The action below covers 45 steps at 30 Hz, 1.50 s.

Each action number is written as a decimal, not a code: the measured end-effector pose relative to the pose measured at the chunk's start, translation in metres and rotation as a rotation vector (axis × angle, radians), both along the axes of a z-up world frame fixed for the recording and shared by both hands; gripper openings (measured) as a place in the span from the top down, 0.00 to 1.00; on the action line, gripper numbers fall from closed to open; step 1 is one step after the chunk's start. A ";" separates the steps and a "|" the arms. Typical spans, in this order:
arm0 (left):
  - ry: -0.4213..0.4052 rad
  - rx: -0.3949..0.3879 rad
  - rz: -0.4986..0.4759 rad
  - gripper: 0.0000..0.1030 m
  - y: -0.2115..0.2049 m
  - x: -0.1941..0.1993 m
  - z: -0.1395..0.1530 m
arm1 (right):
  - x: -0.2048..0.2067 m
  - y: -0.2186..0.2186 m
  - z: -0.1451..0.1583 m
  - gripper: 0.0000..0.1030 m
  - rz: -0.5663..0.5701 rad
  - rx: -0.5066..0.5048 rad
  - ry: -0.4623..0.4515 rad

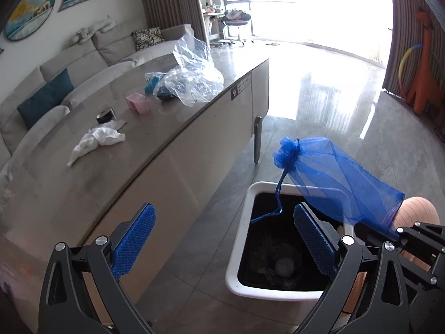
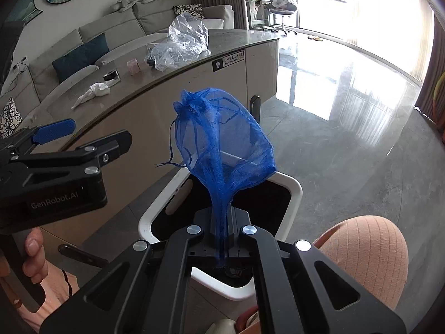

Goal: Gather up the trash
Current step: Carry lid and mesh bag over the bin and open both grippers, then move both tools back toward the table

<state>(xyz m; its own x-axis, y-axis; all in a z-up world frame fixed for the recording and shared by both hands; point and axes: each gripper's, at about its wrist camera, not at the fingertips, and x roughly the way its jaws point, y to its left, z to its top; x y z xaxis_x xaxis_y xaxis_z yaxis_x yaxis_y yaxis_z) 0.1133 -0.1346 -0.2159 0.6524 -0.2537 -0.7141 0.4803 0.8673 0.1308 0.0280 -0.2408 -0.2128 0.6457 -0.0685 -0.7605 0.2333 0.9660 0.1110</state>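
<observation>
Blue mesh bag held over the bin, ready for release.

The blue mesh bag (image 2: 222,139) is pinched at its bottom end by the fully closed right gripper (image 2: 221,246), centre frame, above the white bin (image 2: 292,192). The left gripper (image 1: 224,240) is spread wide and empty (nothing between its jaws). The drop step is judged in hand; next, the right jaws must be opened, after which tissue (image 1: 96,140) and plastic wrap (image 1: 194,79) remain on the surface (image 1: 69,189), upper left.

Pouch (image 2: 222,139): sheer blue mesh cloth, drawstring cord. Bin (image 1: 239,250): smooth white plastic rim. Tabletop (image 1: 139,144): glossy grey stone look. Bag (image 1: 192,78): clear crinkled plastic. Floor (image 2: 347,153): polished, reflective. Pads (image 1: 133,242): blue, ribbed.
</observation>
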 end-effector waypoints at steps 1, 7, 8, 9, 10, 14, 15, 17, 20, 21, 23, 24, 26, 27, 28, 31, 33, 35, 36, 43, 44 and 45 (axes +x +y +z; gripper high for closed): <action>0.001 -0.006 0.006 0.05 0.001 0.001 0.002 | 0.001 0.002 -0.003 0.98 0.006 0.008 0.014; 0.012 -0.033 0.031 0.05 0.010 0.005 0.006 | 0.018 0.014 -0.024 0.05 0.047 -0.002 0.142; 0.012 -0.036 0.034 0.05 0.012 0.006 0.006 | 0.016 0.016 -0.022 0.05 0.044 -0.019 0.121; 0.010 -0.039 0.036 0.05 0.014 0.006 0.007 | 0.015 0.017 -0.020 0.05 0.048 -0.031 0.116; 0.008 -0.041 0.039 0.05 0.015 0.006 0.007 | 0.016 0.018 -0.019 0.05 0.050 -0.040 0.116; 0.007 -0.046 0.047 0.05 0.018 0.005 0.009 | 0.014 0.015 -0.004 0.05 0.044 -0.040 0.059; 0.006 -0.048 0.049 0.05 0.019 0.006 0.010 | 0.013 0.014 0.000 0.05 0.042 -0.046 0.044; 0.003 -0.053 0.051 0.05 0.020 0.007 0.013 | 0.012 0.014 0.009 0.05 0.045 -0.053 0.013; -0.002 -0.057 0.055 0.05 0.022 0.008 0.016 | 0.013 0.015 0.020 0.05 0.050 -0.070 -0.028; -0.005 -0.058 0.057 0.05 0.023 0.009 0.017 | 0.014 0.016 0.023 0.05 0.055 -0.073 -0.039; -0.008 -0.061 0.064 0.05 0.025 0.010 0.019 | 0.017 0.016 0.028 0.05 0.062 -0.080 -0.058; -0.008 -0.063 0.067 0.05 0.028 0.010 0.020 | 0.019 0.017 0.031 0.05 0.067 -0.083 -0.067; -0.012 -0.072 0.082 0.05 0.032 0.013 0.022 | 0.025 0.019 0.037 0.05 0.080 -0.095 -0.087; -0.015 -0.076 0.091 0.05 0.035 0.016 0.024 | 0.030 0.020 0.040 0.05 0.089 -0.101 -0.096; -0.018 -0.079 0.102 0.05 0.039 0.018 0.026 | 0.035 0.021 0.044 0.05 0.100 -0.107 -0.105; -0.021 -0.115 0.137 0.05 0.052 0.029 0.034 | 0.056 0.027 0.056 0.05 0.140 -0.141 -0.141; -0.029 -0.125 0.157 0.05 0.060 0.041 0.040 | 0.073 0.033 0.063 0.05 0.172 -0.174 -0.170; -0.057 -0.112 0.183 0.05 0.065 0.055 0.048 | 0.091 0.038 0.070 0.05 0.197 -0.201 -0.206; -0.068 -0.106 0.193 0.05 0.067 0.064 0.052 | 0.101 0.040 0.073 0.05 0.209 -0.206 -0.225; -0.153 -0.122 0.242 0.05 0.070 0.127 0.084 | 0.180 0.041 0.087 0.05 0.242 -0.212 -0.314; -0.163 -0.125 0.249 0.05 0.069 0.136 0.086 | 0.191 0.038 0.086 0.05 0.245 -0.203 -0.317; -0.169 -0.128 0.255 0.05 0.068 0.145 0.088 | 0.204 0.035 0.085 0.05 0.244 -0.197 -0.317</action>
